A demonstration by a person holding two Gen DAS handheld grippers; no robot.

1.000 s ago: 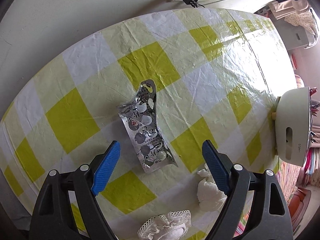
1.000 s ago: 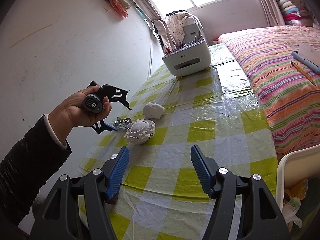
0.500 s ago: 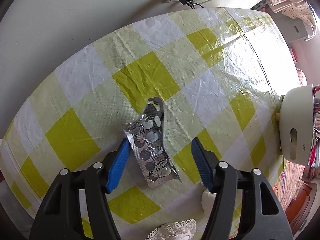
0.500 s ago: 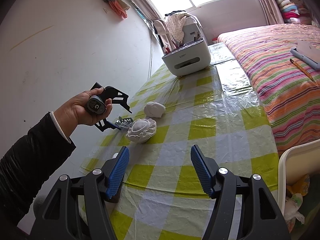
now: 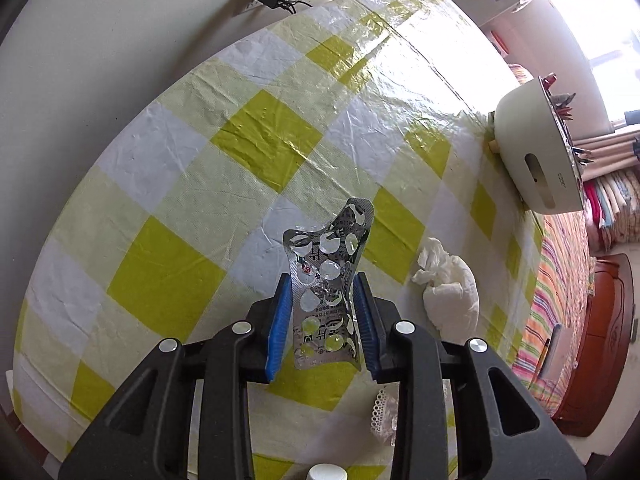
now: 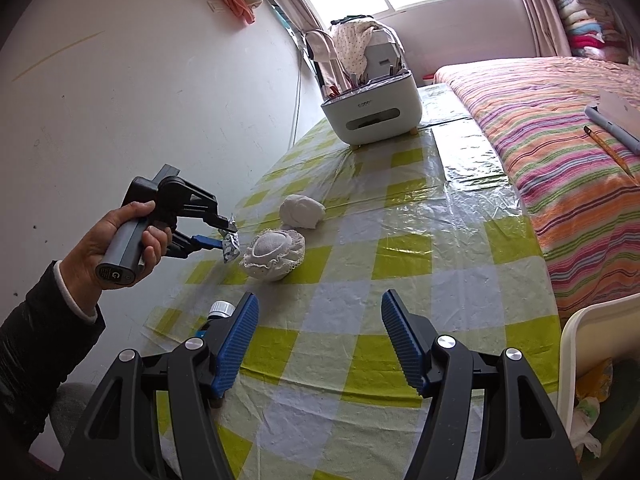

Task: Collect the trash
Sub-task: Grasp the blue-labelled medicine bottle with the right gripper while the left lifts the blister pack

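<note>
silver foil, crumpled and punched out: that empty silver blister pack [image 5: 326,292] is now clamped between the blue pads of your left gripper [image 5: 323,312]. half a second ago those pads stood wide apart on either side of it while it lay flat on the yellow-and-white checked plastic tablecloth [image 5: 168,276]; now they have clenched on its lower half and the pack stands up off the cloth, its bent top poking out ahead of the fingertips. from the right wrist view you can see it clear of the table, pinched at the tip of the left gripper [image 6: 224,236].

that reads as the first piece of trash picked. what's left, by my judgement, is to carry it to the white-rimmed bin [image 6: 576,344] at your right gripper's far right edge, where scraps already sit.

your right gripper [image 6: 318,344] hangs spread and holding nothing, low over the near end of the cloth. just right of the left claw lies a crumpled white tissue [image 5: 448,284]; below and to its right, a white lace-edged fabric cup [image 5: 384,412]. both look like likely next picks.

writing: the foil carries printed characters, too warped to read. the white desktop organiser box [image 5: 536,160] far ahead-right has a small grey logo, not legible for sure. your left handle's butt shows a "g"-like mark.
</note>
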